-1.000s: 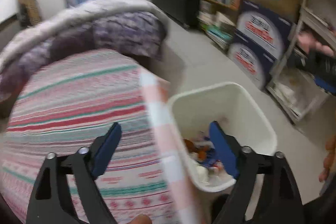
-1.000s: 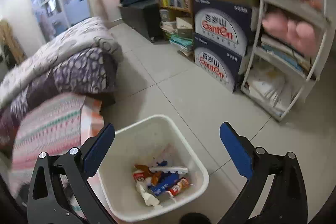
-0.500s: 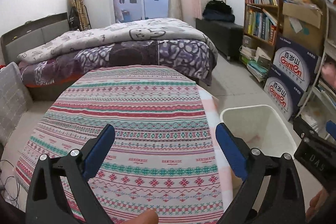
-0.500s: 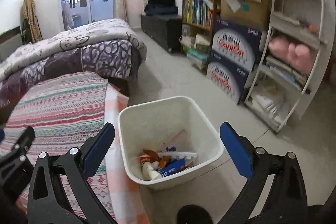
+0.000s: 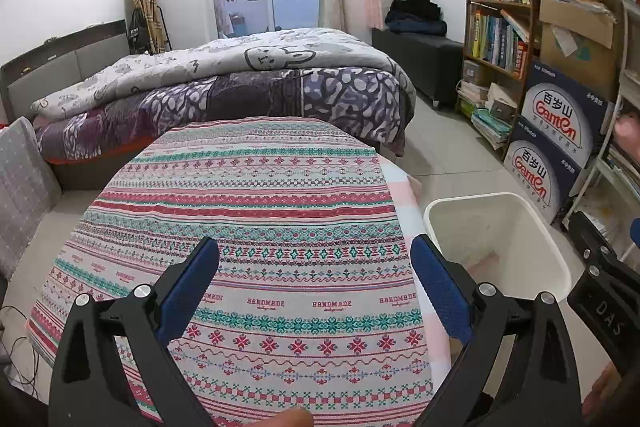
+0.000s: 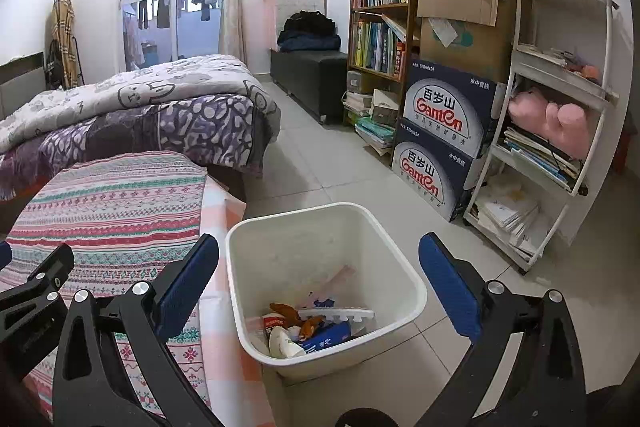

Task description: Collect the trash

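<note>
**A:** Talk me through it, nearest first.

**B:** Right at my hands, my left gripper (image 5: 316, 291) has just finished spreading its jaws and now stands wide, nothing between the blue pads. A second ago it hung over the bin; now it looks along the patterned surface (image 5: 248, 211). My right gripper (image 6: 320, 287) is wide as well, and empty, angled down over the white bin (image 6: 404, 267).

**A:** And the trash?

**B:** In the bin's bottom, at the corner nearest me: trash pile (image 6: 308, 327), wrappers, a cup, a blue packet, a white toothed strip lying across the top. The bin stands on the floor just off the right edge of the surface, beside the pink checked cloth (image 6: 224, 307) hanging down there.

**A:** Anything left on top?

**B:** From the left view the surface shows only its striped cloth, near edge to far edge. I see no scrap on it. Both cameras have swung up from the bin to the room, so I'd judge the dropping is done.

**A:** Beyond?

**B:** The bed (image 5: 240, 83), then bookshelves (image 6: 380, 19) and water boxes (image 6: 444, 139) along the right wall.
</note>
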